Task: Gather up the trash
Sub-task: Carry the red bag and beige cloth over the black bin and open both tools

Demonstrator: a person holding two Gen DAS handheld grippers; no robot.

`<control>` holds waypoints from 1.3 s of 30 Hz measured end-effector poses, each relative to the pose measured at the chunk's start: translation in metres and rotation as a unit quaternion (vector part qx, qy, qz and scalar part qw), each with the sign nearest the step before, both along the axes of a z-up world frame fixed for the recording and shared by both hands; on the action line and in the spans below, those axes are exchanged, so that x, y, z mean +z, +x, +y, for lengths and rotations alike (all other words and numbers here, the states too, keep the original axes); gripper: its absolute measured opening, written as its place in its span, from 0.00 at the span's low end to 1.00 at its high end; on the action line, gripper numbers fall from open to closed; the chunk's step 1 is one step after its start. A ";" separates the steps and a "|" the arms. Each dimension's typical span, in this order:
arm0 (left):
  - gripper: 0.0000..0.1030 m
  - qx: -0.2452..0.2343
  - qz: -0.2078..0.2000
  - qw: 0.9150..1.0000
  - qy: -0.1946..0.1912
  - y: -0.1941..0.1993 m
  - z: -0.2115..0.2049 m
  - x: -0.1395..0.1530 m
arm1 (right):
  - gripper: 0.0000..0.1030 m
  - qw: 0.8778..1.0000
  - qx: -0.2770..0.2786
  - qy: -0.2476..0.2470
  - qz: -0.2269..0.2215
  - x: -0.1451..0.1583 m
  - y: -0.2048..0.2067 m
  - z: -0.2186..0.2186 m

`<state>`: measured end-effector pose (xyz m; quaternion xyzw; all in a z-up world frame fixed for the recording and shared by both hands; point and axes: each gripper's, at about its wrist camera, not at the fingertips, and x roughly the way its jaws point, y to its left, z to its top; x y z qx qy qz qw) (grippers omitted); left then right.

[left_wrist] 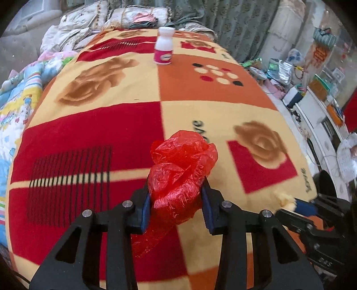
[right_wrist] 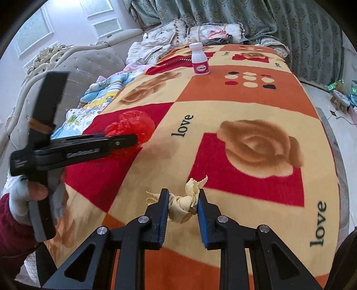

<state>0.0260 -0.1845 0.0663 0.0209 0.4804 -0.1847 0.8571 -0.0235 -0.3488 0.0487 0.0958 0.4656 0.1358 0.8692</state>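
Observation:
My left gripper (left_wrist: 176, 196) is shut on a crumpled red plastic bag (left_wrist: 183, 169) and holds it over the patterned blanket (left_wrist: 93, 133). The bag also shows in the right wrist view (right_wrist: 133, 122), with the left gripper (right_wrist: 133, 139) side-on at the left. My right gripper (right_wrist: 182, 200) is shut on a crumpled cream-yellow paper wad (right_wrist: 183, 205) just above the blanket (right_wrist: 245, 107). The wad also shows in the left wrist view (left_wrist: 285, 199) at the far right. A white bottle with a pink label (left_wrist: 164, 46) stands upright at the far end of the blanket, and shows in the right wrist view (right_wrist: 199, 59) too.
Pillows and folded bedding (left_wrist: 125, 16) lie at the far end, a children's quilt (left_wrist: 15, 107) along the left side. A padded headboard (right_wrist: 67, 67) stands at the left. Cluttered shelves and floor items (left_wrist: 312, 89) lie to the right of the bed. Green curtains (right_wrist: 267, 20) hang behind.

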 end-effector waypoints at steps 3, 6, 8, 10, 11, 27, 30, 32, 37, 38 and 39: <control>0.35 -0.009 -0.002 1.000 -0.001 -0.016 -0.009 0.005 | 0.22 1.000 -0.003 0.001 0.001 0.002 -0.010 -0.003; 0.35 -0.016 -0.004 1.000 -0.003 -0.027 -0.017 0.008 | 0.22 1.000 -0.006 0.000 -0.002 0.005 -0.022 -0.007; 0.35 -0.019 -0.005 1.000 -0.001 -0.034 -0.023 0.009 | 0.22 1.000 -0.007 -0.001 -0.003 0.006 -0.031 -0.010; 0.35 -0.021 -0.009 1.000 0.004 -0.042 -0.028 0.009 | 0.22 1.000 -0.008 -0.005 -0.003 0.008 -0.039 -0.012; 0.35 -0.024 -0.011 1.000 0.006 -0.046 -0.031 0.010 | 0.22 1.000 -0.009 -0.006 -0.003 0.008 -0.043 -0.014; 0.35 -0.083 -0.017 0.996 0.008 -0.096 -0.095 0.011 | 0.22 0.999 -0.037 -0.016 0.000 0.012 -0.090 -0.053; 0.35 -0.094 -0.017 0.995 0.010 -0.103 -0.107 0.013 | 0.22 0.999 -0.045 -0.017 -0.002 0.014 -0.098 -0.063; 0.35 -0.100 -0.017 0.995 0.011 -0.107 -0.112 0.014 | 0.22 0.999 -0.052 -0.015 -0.004 0.015 -0.103 -0.071; 0.35 -0.113 -0.015 0.993 0.010 -0.117 -0.127 0.015 | 0.23 0.998 -0.068 -0.012 -0.005 0.015 -0.115 -0.087; 0.35 -0.115 -0.014 0.993 0.009 -0.118 -0.129 0.014 | 0.22 0.997 -0.070 -0.012 -0.005 0.015 -0.117 -0.089; 0.35 -0.117 -0.012 0.993 0.008 -0.120 -0.131 0.014 | 0.22 0.997 -0.072 -0.013 -0.004 0.015 -0.119 -0.092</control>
